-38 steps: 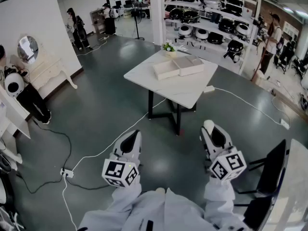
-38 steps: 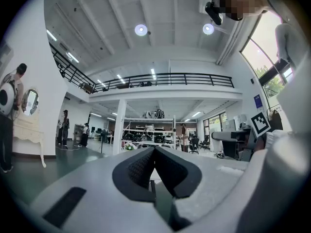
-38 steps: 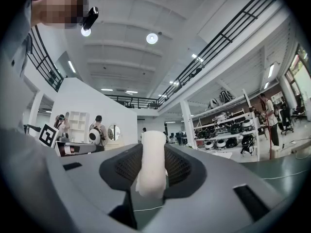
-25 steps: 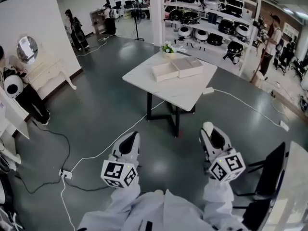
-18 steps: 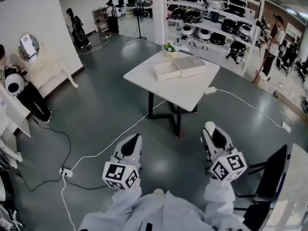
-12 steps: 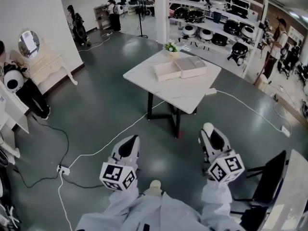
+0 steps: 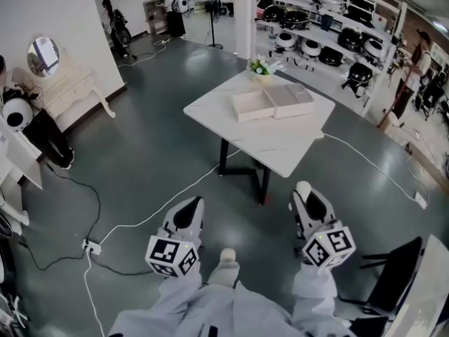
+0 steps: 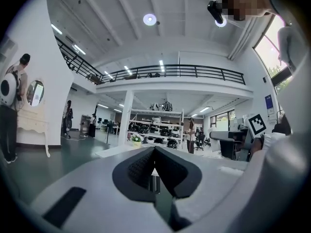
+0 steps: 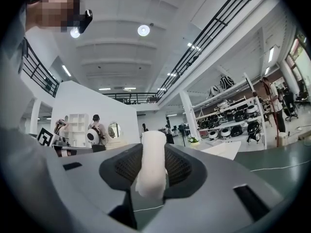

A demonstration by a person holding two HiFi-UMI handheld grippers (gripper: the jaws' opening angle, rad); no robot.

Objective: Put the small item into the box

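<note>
An open pale box (image 7: 272, 103), its lid folded flat beside it, lies on a white table (image 7: 280, 142) some way ahead of me. Both grippers hang low over the dark floor, short of the table. My right gripper (image 7: 306, 194) (image 9: 153, 147) is shut on a small white cylindrical item (image 9: 151, 164), which stands upright between the pads; its tip (image 7: 303, 186) pokes out in the head view. The jaws of my left gripper (image 7: 189, 208) (image 8: 155, 152) are shut with nothing between them.
A small flower pot (image 7: 260, 67) stands at the table's far corner. White cables and a power strip (image 7: 90, 245) lie on the floor at left. A black chair (image 7: 393, 276) is at right. Shelves (image 7: 330, 37) and several people stand further off.
The table and box have drawn a little nearer and lower in the head view as the person walks forward; a shoe now shows between the grippers. Both grippers keep their hold and pose.
</note>
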